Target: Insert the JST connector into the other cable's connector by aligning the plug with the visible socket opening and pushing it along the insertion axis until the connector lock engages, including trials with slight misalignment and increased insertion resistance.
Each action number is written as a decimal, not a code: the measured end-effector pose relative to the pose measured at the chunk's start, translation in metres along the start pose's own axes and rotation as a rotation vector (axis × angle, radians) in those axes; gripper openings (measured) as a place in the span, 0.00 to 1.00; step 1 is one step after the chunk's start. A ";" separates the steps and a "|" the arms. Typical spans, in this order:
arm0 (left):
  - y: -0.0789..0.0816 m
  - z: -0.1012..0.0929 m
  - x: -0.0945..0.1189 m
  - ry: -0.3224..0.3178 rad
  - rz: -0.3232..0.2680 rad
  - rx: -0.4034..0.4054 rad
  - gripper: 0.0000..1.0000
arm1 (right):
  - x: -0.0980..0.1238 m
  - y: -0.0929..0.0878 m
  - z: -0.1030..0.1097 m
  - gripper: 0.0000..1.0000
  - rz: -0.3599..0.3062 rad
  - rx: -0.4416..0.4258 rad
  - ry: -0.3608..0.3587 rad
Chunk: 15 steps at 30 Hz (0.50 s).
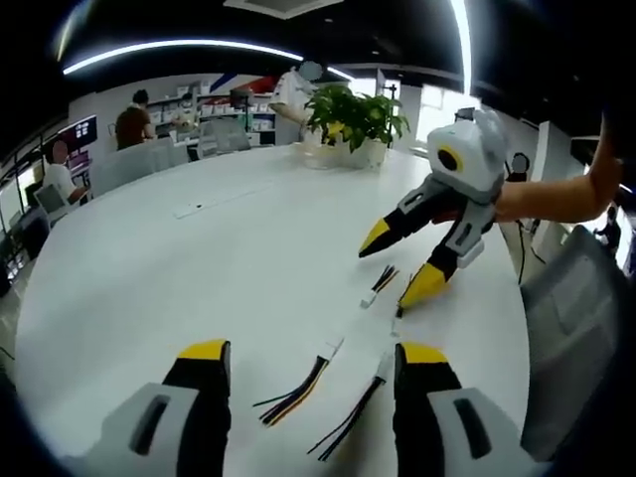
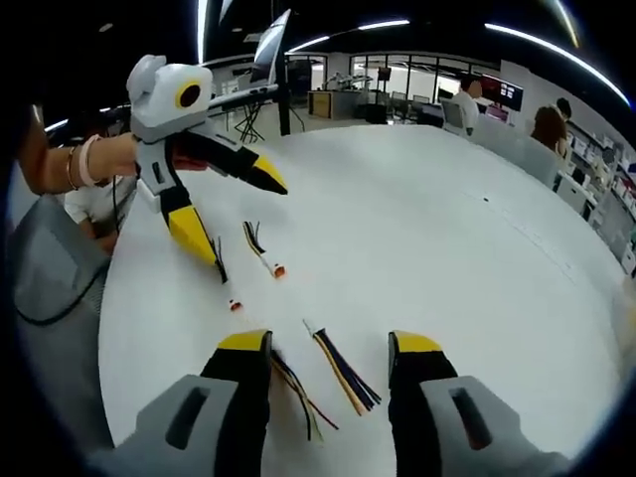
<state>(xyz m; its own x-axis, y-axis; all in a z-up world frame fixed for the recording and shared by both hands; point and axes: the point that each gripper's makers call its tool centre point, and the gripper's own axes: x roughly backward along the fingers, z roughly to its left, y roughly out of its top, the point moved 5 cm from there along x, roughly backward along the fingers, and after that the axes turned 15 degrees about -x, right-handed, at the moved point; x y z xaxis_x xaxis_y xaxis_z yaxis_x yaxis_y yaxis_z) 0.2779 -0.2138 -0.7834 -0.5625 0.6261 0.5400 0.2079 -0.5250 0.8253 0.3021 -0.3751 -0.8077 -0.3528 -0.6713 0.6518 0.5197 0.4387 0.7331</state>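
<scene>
Both claws spread, empty: left claw [image 1: 310, 360] hovers over two cables [image 1: 298, 388] at 6 o'clock; right claw [image 1: 401, 268] nears another cable [image 1: 379, 284] on bench [image 1: 199, 268], likely to grasp.

Four short multicoloured cables with white JST connectors [image 1: 331, 346], unmated, lying apart, scattered near the table's [image 1: 199, 278] near edge

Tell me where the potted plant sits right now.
In the left gripper view the potted plant stands at the far edge of the white table, beyond the right gripper and the cables, with a person behind it.
</scene>
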 end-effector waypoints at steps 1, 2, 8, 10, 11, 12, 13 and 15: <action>0.000 0.000 0.000 -0.005 -0.003 0.002 0.61 | 0.000 0.000 0.001 0.42 -0.005 0.001 0.006; 0.000 0.000 0.000 -0.003 -0.008 0.003 0.59 | 0.000 0.001 0.001 0.40 -0.010 0.002 0.011; 0.002 0.002 -0.006 -0.034 -0.037 0.005 0.46 | -0.005 0.002 0.004 0.33 -0.030 -0.008 0.065; 0.001 0.002 -0.007 -0.035 -0.031 0.003 0.44 | -0.006 0.002 0.005 0.31 -0.033 0.002 0.075; 0.001 0.002 -0.007 -0.037 -0.030 -0.001 0.42 | -0.007 0.002 0.005 0.30 -0.035 0.008 0.079; 0.000 0.002 -0.008 -0.044 -0.032 -0.006 0.39 | -0.008 0.002 0.005 0.29 -0.039 0.013 0.084; 0.000 0.001 -0.008 -0.047 -0.035 -0.006 0.38 | -0.008 0.002 0.006 0.26 -0.041 0.018 0.092; 0.000 0.001 -0.008 -0.052 -0.038 -0.006 0.38 | -0.010 0.000 0.003 0.24 -0.036 0.013 0.100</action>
<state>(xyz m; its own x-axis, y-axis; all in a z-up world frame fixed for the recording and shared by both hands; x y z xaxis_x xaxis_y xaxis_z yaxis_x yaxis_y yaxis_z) 0.2831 -0.2185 -0.7873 -0.5278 0.6742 0.5165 0.1823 -0.5040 0.8442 0.3034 -0.3667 -0.8139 -0.2907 -0.7428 0.6031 0.4975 0.4210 0.7584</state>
